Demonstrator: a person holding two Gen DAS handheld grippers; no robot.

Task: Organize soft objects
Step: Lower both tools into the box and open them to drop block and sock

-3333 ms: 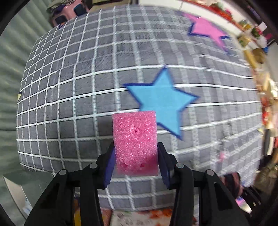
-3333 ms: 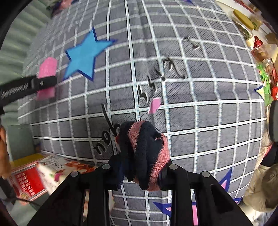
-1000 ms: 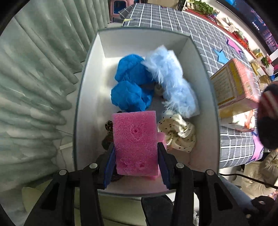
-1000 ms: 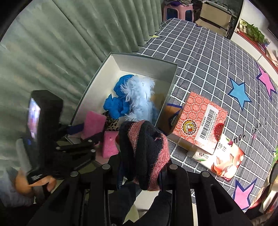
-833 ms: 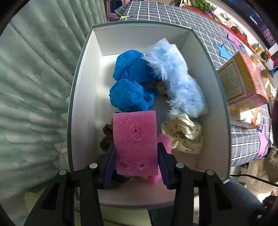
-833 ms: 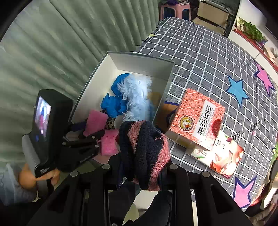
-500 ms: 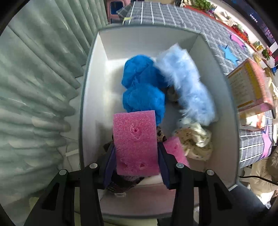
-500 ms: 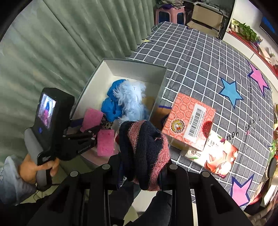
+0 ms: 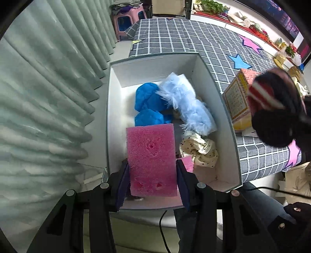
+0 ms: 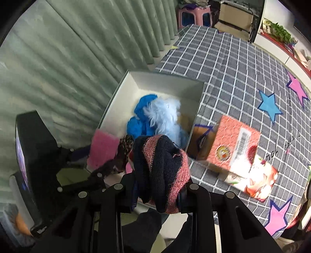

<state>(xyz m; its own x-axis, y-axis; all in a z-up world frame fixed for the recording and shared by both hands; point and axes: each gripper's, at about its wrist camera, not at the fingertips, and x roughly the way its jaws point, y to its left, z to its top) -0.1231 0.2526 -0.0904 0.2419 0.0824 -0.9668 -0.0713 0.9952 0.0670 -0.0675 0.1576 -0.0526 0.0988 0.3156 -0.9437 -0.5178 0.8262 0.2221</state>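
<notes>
My left gripper (image 9: 152,173) is shut on a pink sponge (image 9: 152,155) and holds it over the near left part of a white box (image 9: 219,101). The box holds a blue cloth (image 9: 147,103), a light blue fluffy piece (image 9: 192,109), a dotted cream cloth (image 9: 200,149) and a second pink sponge (image 9: 187,162). My right gripper (image 10: 158,191) is shut on a navy and pink knitted sock (image 10: 161,169), near the box's front edge (image 10: 108,109). The sock also shows in the left wrist view (image 9: 274,109), right of the box.
The box sits at the edge of a grey checked cloth (image 10: 243,77) with star patches. A red carton (image 10: 233,144) and a flowered packet (image 10: 258,181) lie right of the box. Green curtains (image 9: 38,97) hang on the left. A pink stool (image 10: 194,15) stands behind.
Both grippers have swung from over the checked cloth to the box. The left gripper has shifted a little over the box's near left; the right gripper with the sock has come closer to the box.
</notes>
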